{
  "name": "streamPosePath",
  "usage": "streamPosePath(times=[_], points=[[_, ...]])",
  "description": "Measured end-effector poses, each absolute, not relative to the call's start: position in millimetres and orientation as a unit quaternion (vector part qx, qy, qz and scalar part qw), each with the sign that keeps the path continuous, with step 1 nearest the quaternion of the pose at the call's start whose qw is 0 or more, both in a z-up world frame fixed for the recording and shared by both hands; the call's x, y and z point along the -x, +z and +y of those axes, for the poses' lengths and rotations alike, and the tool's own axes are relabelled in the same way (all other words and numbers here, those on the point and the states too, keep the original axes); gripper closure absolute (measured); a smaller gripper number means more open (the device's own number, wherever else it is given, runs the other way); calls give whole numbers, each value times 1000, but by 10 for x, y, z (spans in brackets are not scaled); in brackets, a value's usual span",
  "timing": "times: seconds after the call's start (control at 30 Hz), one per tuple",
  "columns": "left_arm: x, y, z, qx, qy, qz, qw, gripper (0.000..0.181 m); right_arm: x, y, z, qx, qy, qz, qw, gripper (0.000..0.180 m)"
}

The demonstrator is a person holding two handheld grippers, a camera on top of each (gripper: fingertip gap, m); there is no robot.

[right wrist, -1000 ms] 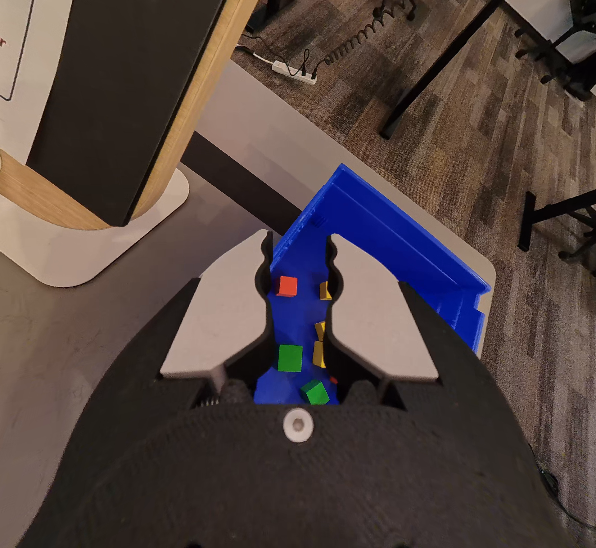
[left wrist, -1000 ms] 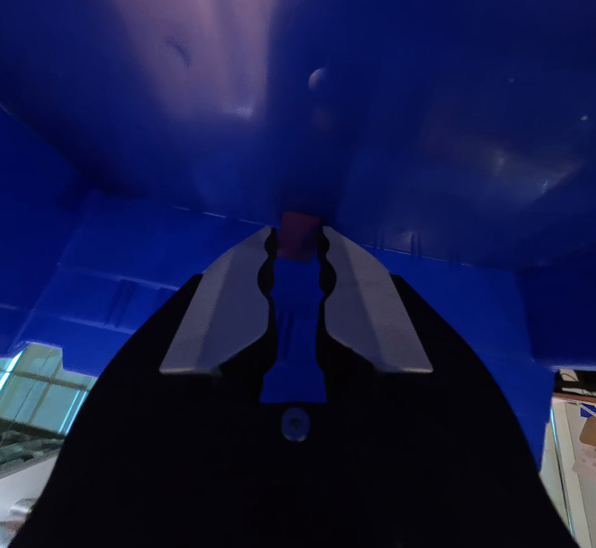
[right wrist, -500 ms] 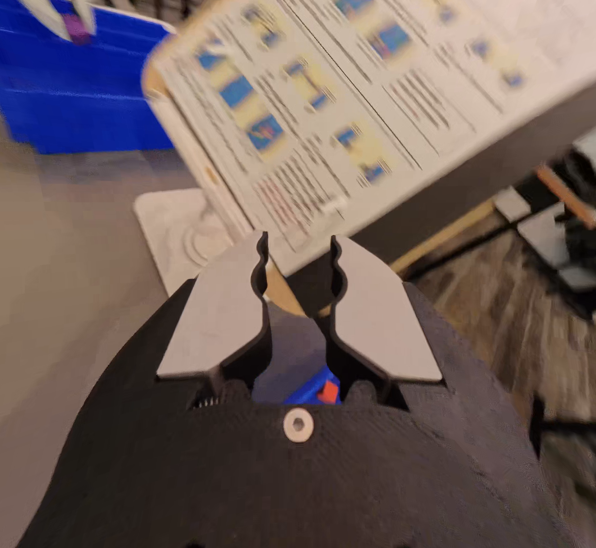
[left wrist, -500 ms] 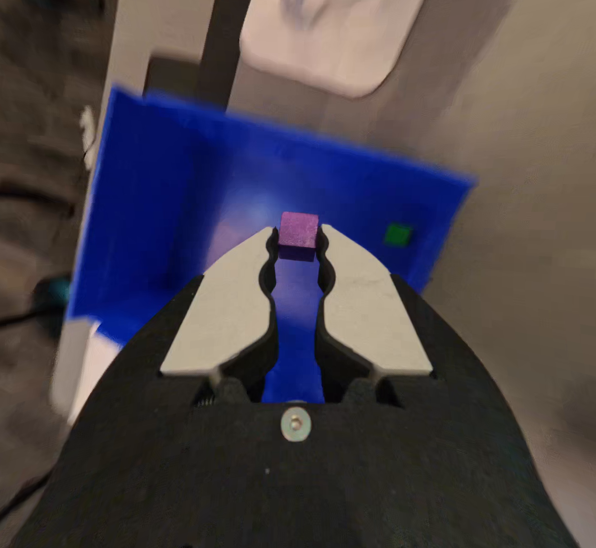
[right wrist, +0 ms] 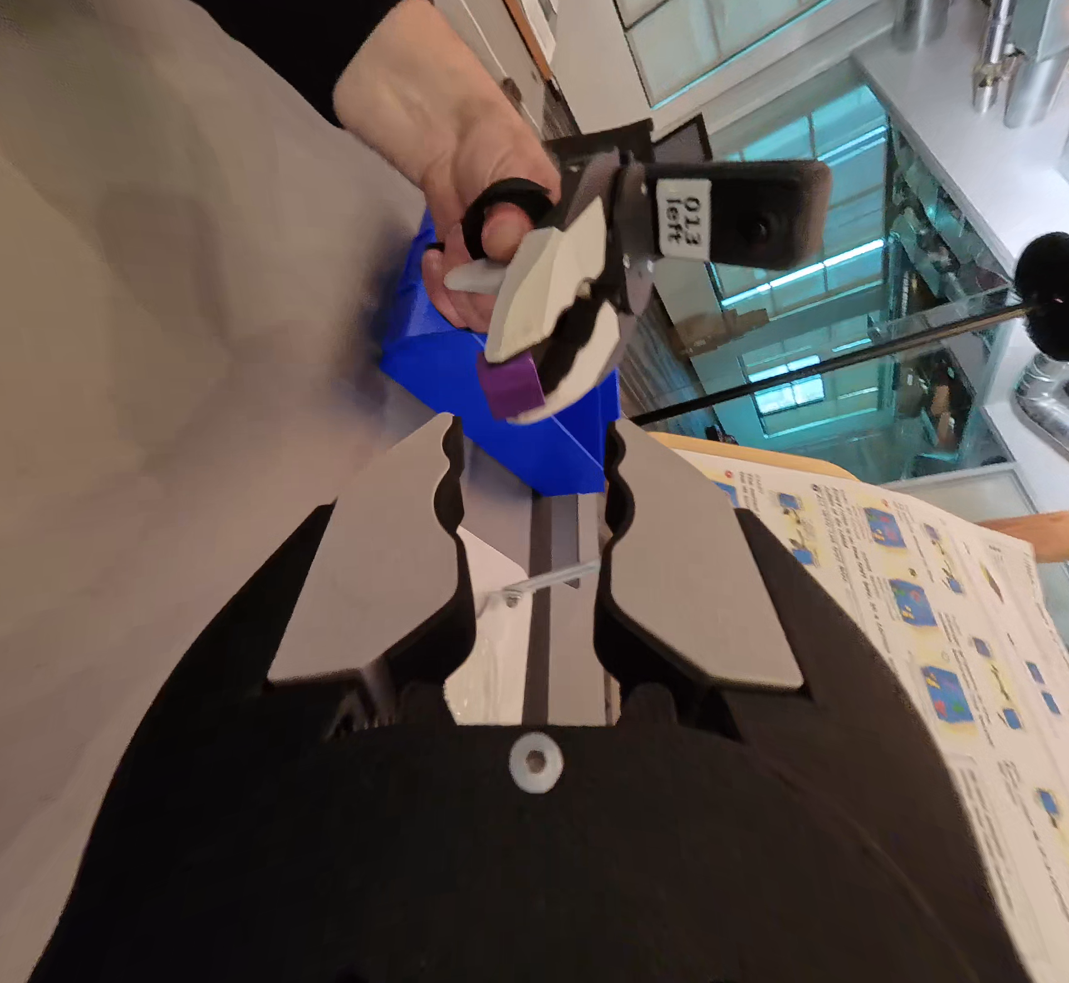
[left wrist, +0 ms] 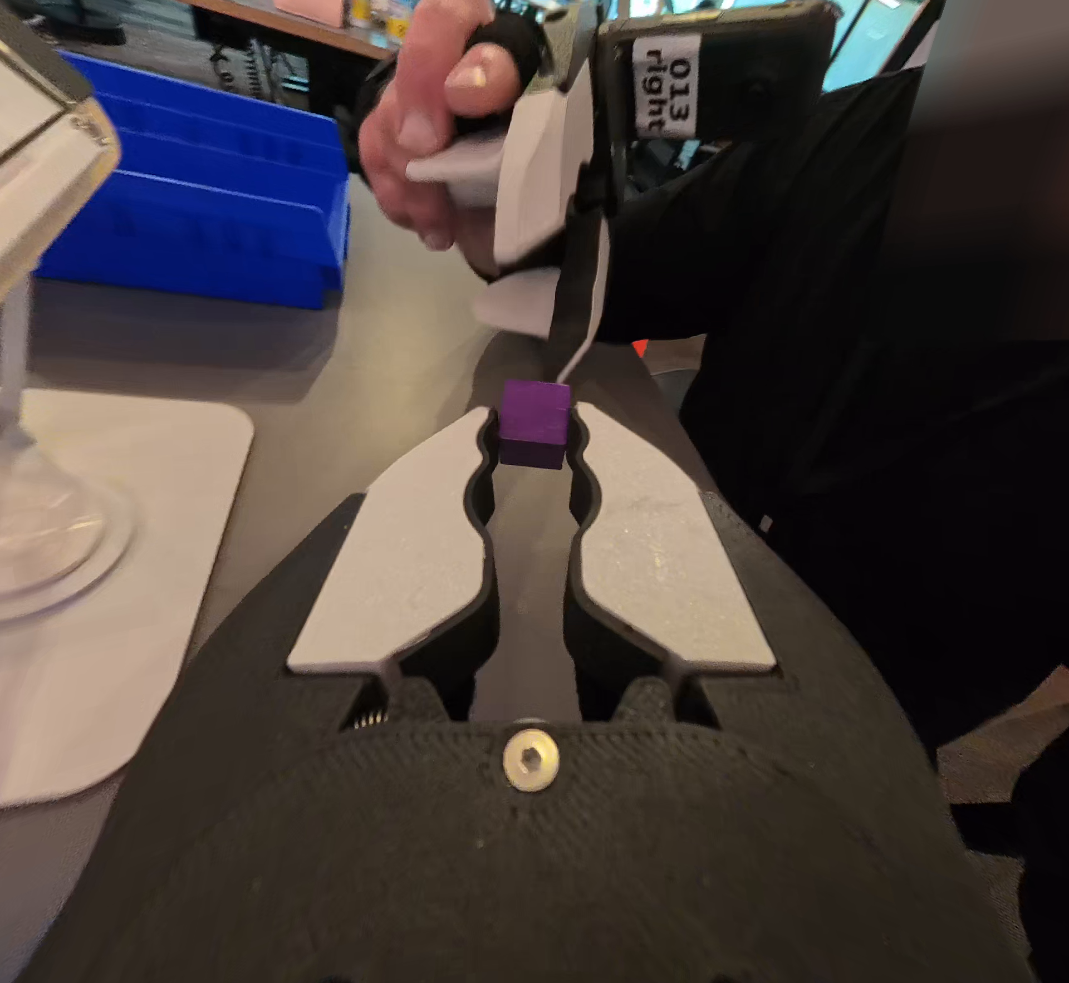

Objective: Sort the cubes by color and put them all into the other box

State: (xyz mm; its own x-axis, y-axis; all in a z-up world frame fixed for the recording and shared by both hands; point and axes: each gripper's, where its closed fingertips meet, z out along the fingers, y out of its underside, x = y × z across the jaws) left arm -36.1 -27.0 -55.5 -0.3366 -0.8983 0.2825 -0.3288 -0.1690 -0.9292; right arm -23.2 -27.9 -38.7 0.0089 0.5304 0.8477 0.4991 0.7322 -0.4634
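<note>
My left gripper point(left wrist: 533, 420) is shut on a purple cube point(left wrist: 533, 423) and holds it in the air above the grey table point(left wrist: 370, 377). The right wrist view also shows the left gripper point(right wrist: 523, 385) with the purple cube point(right wrist: 509, 385) in front of a blue box point(right wrist: 520, 446). My right gripper point(right wrist: 529, 449) is open and empty, facing the left one at close range. In the left wrist view the right gripper point(left wrist: 509, 296) is held by a hand just beyond the cube. A blue box point(left wrist: 202, 192) stands at the far left.
A white stand base point(left wrist: 115, 550) with a clear foot is at the left. A board with printed sheets point(right wrist: 896, 637) is at the right in the right wrist view. A person's dark sleeve point(left wrist: 839, 319) fills the right side. Left and right tips are no more than a few centimetres apart.
The left gripper has lifted out of the blue box with the purple cube and swung to face the right gripper. The right gripper has swung away from the box of cubes toward the left.
</note>
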Motion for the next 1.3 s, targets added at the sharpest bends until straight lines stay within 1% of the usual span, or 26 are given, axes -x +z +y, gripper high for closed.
streamPosePath(times=[0.13, 0.3, 0.4, 0.6, 0.7, 0.73, 0.77, 0.83, 0.97, 1.03, 1.13, 1.23, 1.3], points=[[184, -522, -436, 486, -592, 597, 238, 159, 289, -546, -339, 348, 5, -729, 589, 134], [87, -556, -486, 475, -604, 602, 219, 159, 299, -629, -382, 338, -2, -746, 574, 144], [62, -596, -527, 471, -611, 603, 201, 159, 286, -635, -397, 333, 2, -748, 574, 156], [36, -608, -523, 466, -630, 589, 196, 159, 263, -657, -375, 338, -14, -753, 564, 157], [39, -605, -469, 473, -616, 594, 210, 155, 229, -623, -344, 343, -16, -749, 566, 157], [64, -598, -431, 481, -601, 600, 218, 148, 213, -597, -340, 345, -15, -747, 567, 157], [99, -570, -366, 488, -583, 603, 241, 149, 187, -561, -324, 347, -20, -744, 570, 157], [222, -434, -271, 486, -568, 601, 284, 172, 89, -438, -253, 359, -33, -731, 579, 157], [483, -169, 15, 509, -501, 580, 392, 177, -373, 3, 112, 420, -53, -657, 624, 157], [627, -81, 191, 539, -439, 568, 441, 180, -775, 221, 416, 472, -71, -597, 645, 157], [853, 8, 401, 571, -346, 555, 496, 181, -1473, 402, 856, 560, -83, -499, 656, 157], [1043, 70, 533, 593, -303, 535, 520, 181, -2167, 377, 1211, 639, -91, -414, 641, 157], [1154, 67, 628, 612, -281, 520, 525, 181, -2565, 193, 1390, 703, -83, -375, 599, 157]])
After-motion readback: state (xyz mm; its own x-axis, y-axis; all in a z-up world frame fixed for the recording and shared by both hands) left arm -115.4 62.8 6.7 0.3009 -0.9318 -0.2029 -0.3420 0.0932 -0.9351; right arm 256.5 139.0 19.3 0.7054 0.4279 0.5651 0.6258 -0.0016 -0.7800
